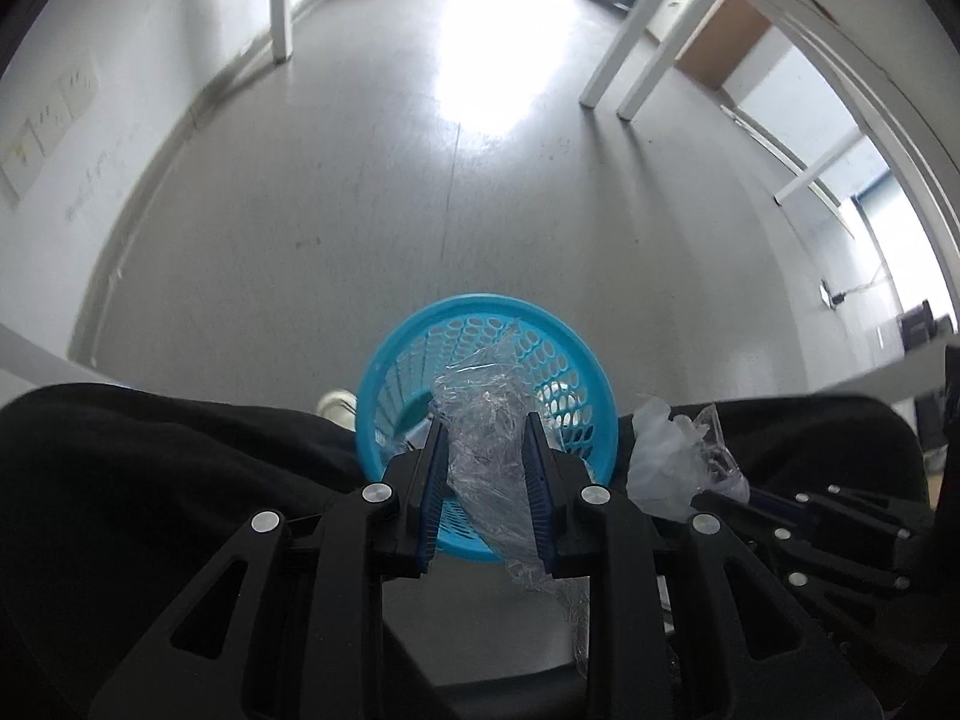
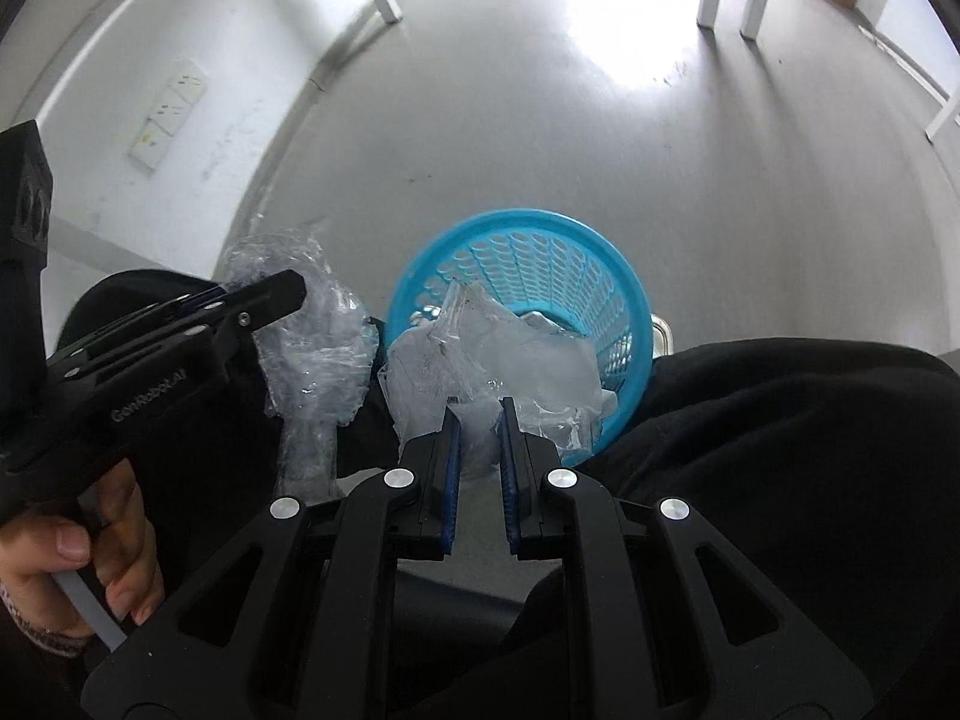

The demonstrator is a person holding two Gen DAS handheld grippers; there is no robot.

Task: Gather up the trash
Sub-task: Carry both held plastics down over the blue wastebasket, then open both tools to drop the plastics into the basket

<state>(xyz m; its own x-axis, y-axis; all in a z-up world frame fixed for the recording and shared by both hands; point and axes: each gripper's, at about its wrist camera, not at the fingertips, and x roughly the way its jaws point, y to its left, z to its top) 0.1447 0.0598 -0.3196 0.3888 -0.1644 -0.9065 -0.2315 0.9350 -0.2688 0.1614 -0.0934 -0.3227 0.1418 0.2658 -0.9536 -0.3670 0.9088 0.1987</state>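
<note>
Black plastic fingers came first in our count. We held the left gripper [image 1: 485, 468] with its blue pads pressed on a crumpled clear plastic wrap [image 1: 487, 450], whose loose tail hung below the fingers. We held the right gripper [image 2: 478, 456] clamped on a cloudy white plastic bag [image 2: 528, 360], bunched above the fingertips and spreading to both sides. In the right wrist view the left gripper showed at the left edge with its wrap, and a hand [image 2: 72, 546] gripped its handle. Dark trousers [image 1: 150, 468] filled the ground on both sides of the grippers.

Next out: one blue basket [image 1: 390, 360] with perforated walls, standing on the floor just beyond both grippers and partly covered by the trash. A pale shoe tip [image 1: 336, 405] showed beside its rim.

Furthest: grey floor [image 1: 420, 192], white table legs [image 1: 606, 60], wall sockets [image 2: 168, 114].

Judgement on the step: both pieces looked ready for dropping. We would bring each gripper squarely over the basket mouth before opening, low enough that light film cannot drift, and watch that the hanging tail clears the rim and does not cling to a pad.
</note>
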